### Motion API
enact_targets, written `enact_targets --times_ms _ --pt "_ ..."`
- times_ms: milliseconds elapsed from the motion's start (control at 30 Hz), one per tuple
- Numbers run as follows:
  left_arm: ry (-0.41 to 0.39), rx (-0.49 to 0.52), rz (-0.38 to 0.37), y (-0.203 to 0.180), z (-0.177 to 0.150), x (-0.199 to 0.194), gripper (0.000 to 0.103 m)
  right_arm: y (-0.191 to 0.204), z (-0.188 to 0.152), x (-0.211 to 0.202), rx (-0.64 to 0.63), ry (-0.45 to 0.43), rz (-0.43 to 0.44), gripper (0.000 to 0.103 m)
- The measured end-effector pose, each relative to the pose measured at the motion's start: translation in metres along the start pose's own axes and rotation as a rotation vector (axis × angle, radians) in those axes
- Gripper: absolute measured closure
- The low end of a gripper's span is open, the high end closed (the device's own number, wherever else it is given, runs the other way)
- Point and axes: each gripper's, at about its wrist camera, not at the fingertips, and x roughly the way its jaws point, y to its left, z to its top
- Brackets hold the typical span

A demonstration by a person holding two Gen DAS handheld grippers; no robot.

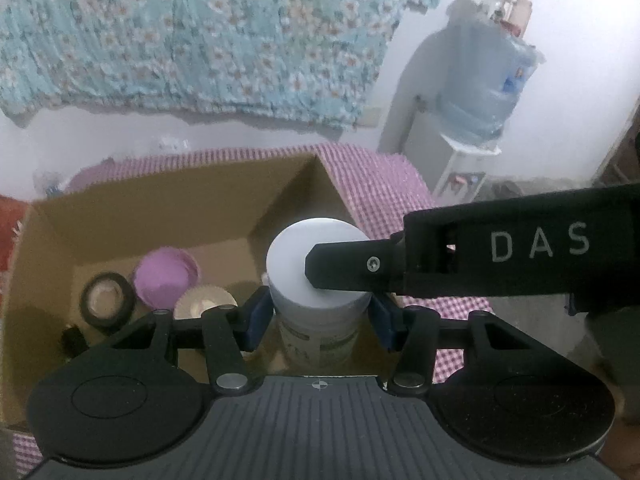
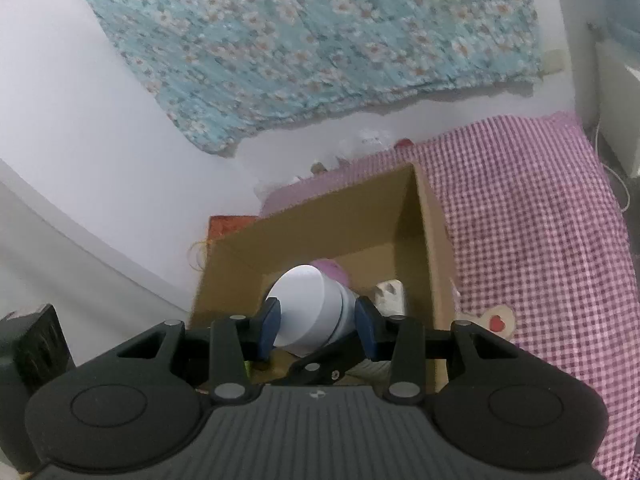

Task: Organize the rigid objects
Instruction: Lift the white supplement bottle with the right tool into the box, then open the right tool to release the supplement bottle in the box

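My left gripper [image 1: 318, 316] clamped on white jar [image 1: 316, 264], blue pads pressing body below lid. My right gripper [image 2: 316, 322] clamped on same jar [image 2: 308, 304] at lid end. Jar over open cardboard box [image 1: 160, 204], near its right wall. In box: purple lid [image 1: 166, 272], black tape roll [image 1: 106, 300], left of jar. Box rests on pink checked cloth [image 2: 540, 220].
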Motion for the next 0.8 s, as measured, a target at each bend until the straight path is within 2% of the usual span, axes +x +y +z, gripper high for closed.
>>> enact_targets --times_ms 267,367,533,667,733,800 --pt "0.047 -0.004 -0.038 -0.002 -0.009 0.022 0.05 -0.007 -0.006 0.013 -0.057 0.023 -0.074 0.058" --pt "0.046 0.011 -0.056 -0.006 -0.01 0.024 0.039 -0.005 -0.009 0.016 -0.086 0.02 -0.112 0.058" --pt "0.034 0.033 -0.022 -0.01 -0.011 0.022 0.034 -0.006 -0.012 0.009 -0.09 0.0 -0.125 0.057" --pt "0.004 0.022 -0.014 -0.007 -0.01 0.007 0.026 -0.006 -0.011 -0.007 -0.072 -0.054 -0.104 0.057" --pt "-0.007 0.024 -0.006 -0.006 -0.009 -0.003 0.014 -0.004 -0.011 -0.021 -0.06 -0.091 -0.098 0.052" --pt "-0.03 0.016 0.009 -0.001 -0.013 -0.019 0.007 0.0 -0.014 -0.038 -0.051 -0.129 -0.088 0.047"
